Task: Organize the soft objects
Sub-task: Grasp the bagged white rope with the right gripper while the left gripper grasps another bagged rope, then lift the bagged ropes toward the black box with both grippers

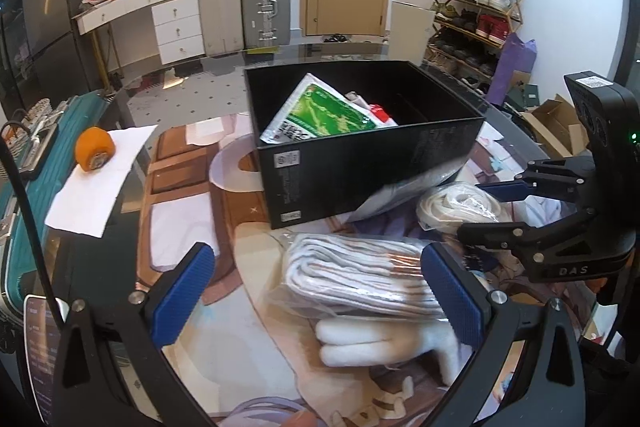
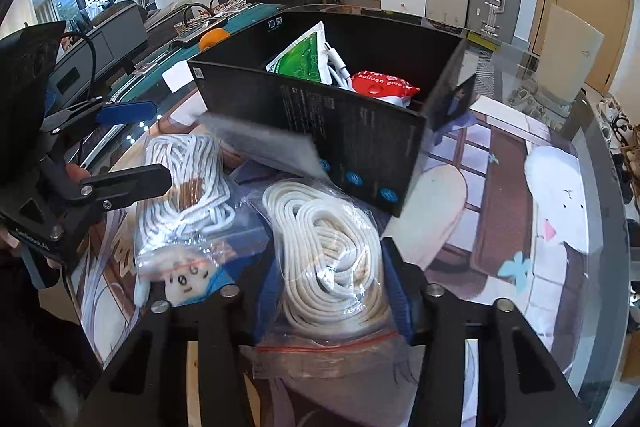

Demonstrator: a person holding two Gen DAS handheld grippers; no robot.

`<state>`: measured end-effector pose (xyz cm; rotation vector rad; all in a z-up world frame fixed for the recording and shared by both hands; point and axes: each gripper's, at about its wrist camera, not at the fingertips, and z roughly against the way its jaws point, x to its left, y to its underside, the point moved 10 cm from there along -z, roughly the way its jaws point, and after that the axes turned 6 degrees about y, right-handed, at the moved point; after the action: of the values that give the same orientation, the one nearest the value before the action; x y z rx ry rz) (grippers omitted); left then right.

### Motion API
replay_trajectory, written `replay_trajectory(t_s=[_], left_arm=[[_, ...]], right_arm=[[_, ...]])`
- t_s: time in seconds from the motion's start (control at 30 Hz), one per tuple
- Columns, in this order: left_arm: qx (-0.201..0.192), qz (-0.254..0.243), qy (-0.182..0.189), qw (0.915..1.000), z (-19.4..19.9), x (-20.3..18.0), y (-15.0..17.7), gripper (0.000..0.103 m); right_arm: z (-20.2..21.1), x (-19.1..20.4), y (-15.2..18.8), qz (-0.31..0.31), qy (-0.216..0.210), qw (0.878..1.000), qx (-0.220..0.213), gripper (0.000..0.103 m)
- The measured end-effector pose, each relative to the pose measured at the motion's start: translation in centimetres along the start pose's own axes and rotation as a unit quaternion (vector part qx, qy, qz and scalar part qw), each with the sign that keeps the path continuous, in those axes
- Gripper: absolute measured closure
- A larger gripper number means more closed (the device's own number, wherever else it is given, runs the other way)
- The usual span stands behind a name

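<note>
- My left gripper (image 1: 316, 291) hovers with fingers wide, angled down over the bagged striped cord (image 1: 352, 271) lying on the tabletop (image 1: 180, 227); nothing is gripped.
- Centre: the black box (image 2: 320, 123) already holds a green packet (image 2: 304, 59) and a red packet (image 2: 380, 85).
- My right gripper (image 2: 332, 291), pitched steeply down, has its fingers narrowed onto the bagged white rope (image 2: 332, 259) beside the box.
- Step in hand: securing the rope. Next move, I judge: lift clear of the box wall, then lower inside.

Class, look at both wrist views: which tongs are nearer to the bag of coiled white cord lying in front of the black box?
Right. The right tongs are clamped on the bag of coiled white cord. The left tongs stand open beside it, around the bag of white-and-copper rope.
</note>
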<state>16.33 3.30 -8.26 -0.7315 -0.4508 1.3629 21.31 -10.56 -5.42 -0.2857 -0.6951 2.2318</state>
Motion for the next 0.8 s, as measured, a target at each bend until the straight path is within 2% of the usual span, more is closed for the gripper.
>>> replay_trajectory(t_s=[0.13,0.23,0.37,0.47,0.73,0.8], left_arm=[[0.005,-0.005,0.027,0.9996,0.1,-1.1,0.1,0.000],[0.018,-0.028,0.044,0.9985,-0.2,-2.4,0.4,0.000],[0.038,-0.055,0.052,0.9964,-1.0,-3.9,0.6,0.000],[0.060,-0.067,0.044,0.9950,-2.2,-4.2,0.7,0.000],[0.079,-0.056,0.051,0.9940,-3.6,-3.9,0.8,0.000],[0.087,-0.044,0.059,0.9935,-4.0,-3.7,1.0,0.004]], right_arm=[[0.4,-0.1,0.6,-0.002,-0.004,1.000,-0.004,0.058],[0.6,-0.2,0.8,-0.007,-0.008,1.000,-0.008,0.058],[0.7,-0.2,1.1,-0.010,-0.013,1.000,-0.012,0.058],[0.8,-0.3,1.1,-0.011,-0.016,1.000,-0.013,0.058],[0.9,-0.5,1.3,-0.012,-0.018,1.000,-0.014,0.058],[1.0,-0.5,1.4,-0.012,-0.018,1.000,-0.014,0.058]])
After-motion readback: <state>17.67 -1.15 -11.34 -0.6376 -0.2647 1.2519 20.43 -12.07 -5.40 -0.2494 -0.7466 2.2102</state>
